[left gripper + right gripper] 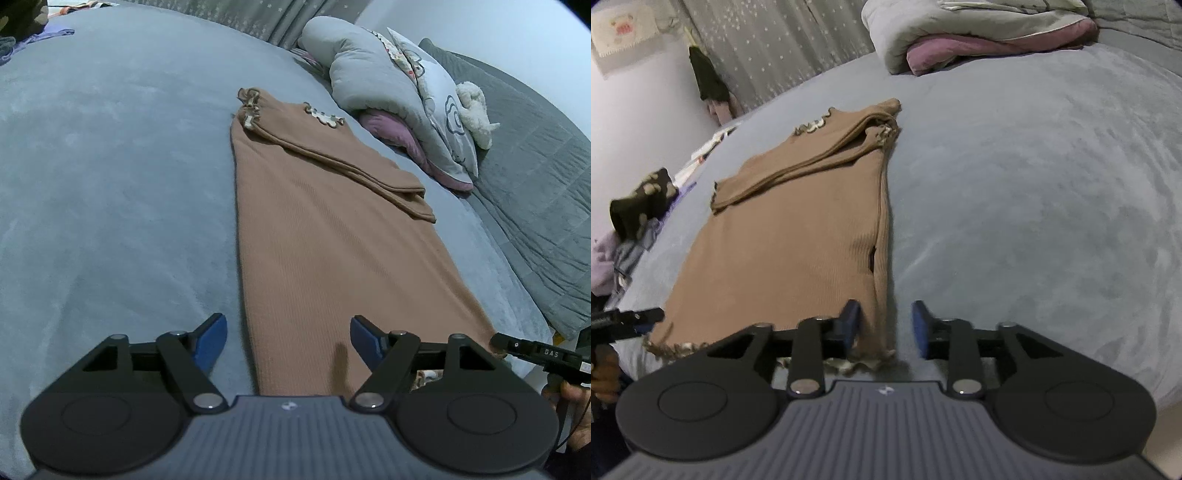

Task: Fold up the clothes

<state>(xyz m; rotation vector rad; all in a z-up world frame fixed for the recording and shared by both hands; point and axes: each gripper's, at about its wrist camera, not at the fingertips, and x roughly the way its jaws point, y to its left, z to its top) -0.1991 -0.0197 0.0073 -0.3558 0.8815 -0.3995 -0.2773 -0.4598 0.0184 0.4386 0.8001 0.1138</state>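
Observation:
A brown ribbed long-sleeve top lies flat on the blue-grey bed cover, folded lengthwise into a long strip, with both sleeves folded across its upper part. It also shows in the right wrist view. My left gripper is open and empty, its blue fingers astride the hem's left corner. My right gripper is open and empty, its fingers astride the hem's right corner, close above the frilled edge. Each gripper shows at the edge of the other's view.
A bundled grey and purple duvet with a white plush toy lies at the head of the bed. A grey quilt runs along one side. Dark and lilac clothes are piled at the bed's edge by the curtain.

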